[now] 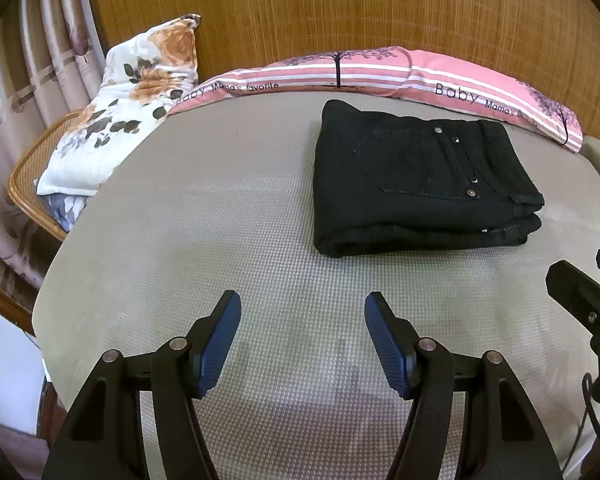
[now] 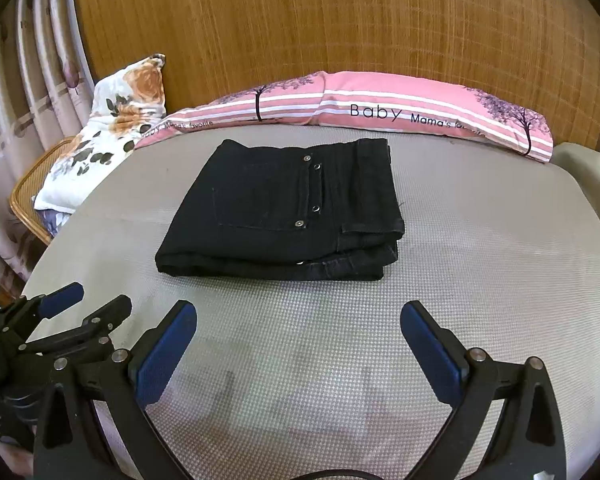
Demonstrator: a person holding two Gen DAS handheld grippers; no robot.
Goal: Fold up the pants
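Observation:
A pair of black pants (image 1: 416,184) (image 2: 288,212) lies folded into a compact stack on the grey textured mat (image 1: 228,240) (image 2: 480,264), back pocket and rivets facing up. My left gripper (image 1: 302,312) hovers open over bare mat, short of the pants and to their left, nothing between its blue pads. My right gripper (image 2: 298,320) is also open and empty, just in front of the stack's near edge. The left gripper (image 2: 88,300) shows at the lower left of the right wrist view; part of the right gripper shows at the right edge of the left wrist view.
A long pink striped pillow (image 1: 360,72) (image 2: 380,112) lies along the mat's far edge against a woven wooden headboard (image 1: 340,8). A floral pillow (image 1: 132,100) (image 2: 116,120) rests on a rattan chair (image 1: 28,168) at the far left, beside curtains.

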